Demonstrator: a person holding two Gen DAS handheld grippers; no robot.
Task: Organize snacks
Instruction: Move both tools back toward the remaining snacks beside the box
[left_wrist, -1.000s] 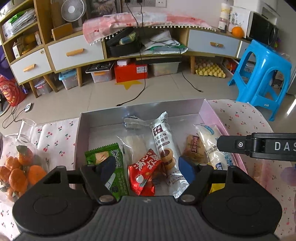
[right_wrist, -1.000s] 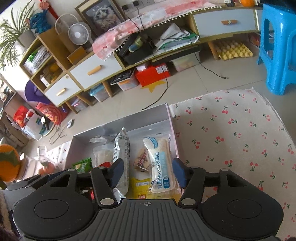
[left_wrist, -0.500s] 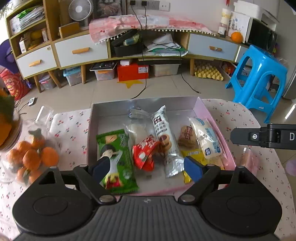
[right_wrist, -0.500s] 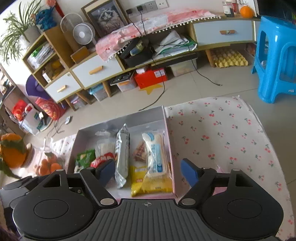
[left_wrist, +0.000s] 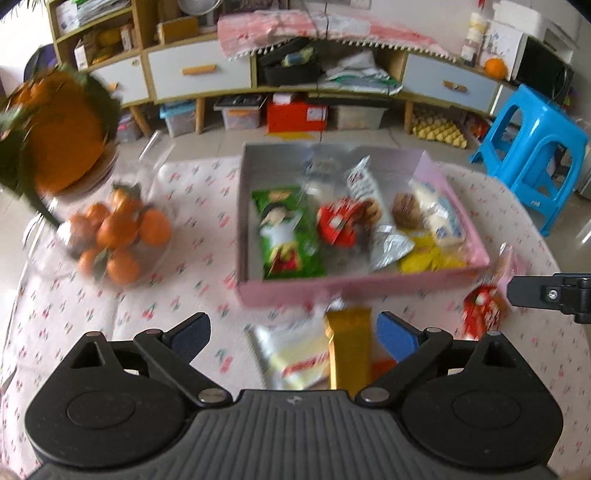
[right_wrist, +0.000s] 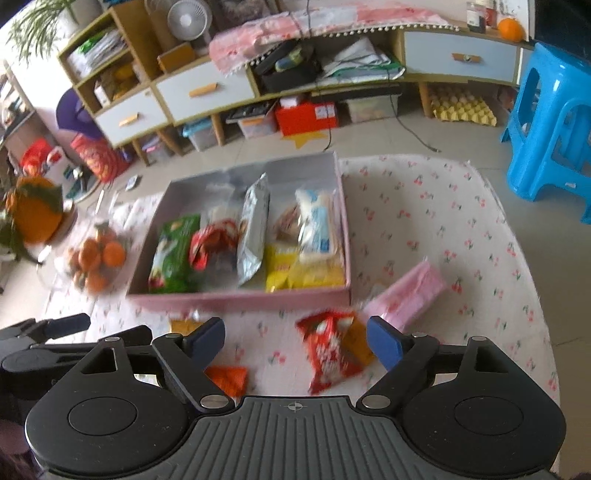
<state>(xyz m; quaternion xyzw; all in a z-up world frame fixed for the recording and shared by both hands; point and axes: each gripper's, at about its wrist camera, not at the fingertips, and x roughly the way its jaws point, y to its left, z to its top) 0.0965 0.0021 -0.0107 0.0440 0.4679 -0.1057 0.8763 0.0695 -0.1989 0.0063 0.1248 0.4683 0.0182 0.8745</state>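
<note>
A pink box (left_wrist: 354, 286) (right_wrist: 240, 297) on the cherry-print cloth holds several snack packs, among them a green bag (left_wrist: 288, 232) and a red pack (left_wrist: 338, 225). In front of the box lie loose snacks: a gold bar (left_wrist: 349, 349), a white-yellow pack (left_wrist: 295, 358), a red pack (right_wrist: 330, 349), an orange pack (right_wrist: 227, 378) and a pink pack (right_wrist: 406, 297). My left gripper (left_wrist: 293, 334) is open above the gold bar and white-yellow pack. My right gripper (right_wrist: 295, 338) is open above the red pack. Both are empty.
A glass bowl of tangerines (left_wrist: 118, 236) stands left of the box. A blue stool (right_wrist: 550, 122) stands on the floor at the right. Shelves and drawers (left_wrist: 199, 70) line the far wall. The table's right edge (right_wrist: 546, 295) curves close to the pink pack.
Both grippers have pulled back from over the box toward the table's near side and opened wider. Loose snacks in front of the box have come into view.
</note>
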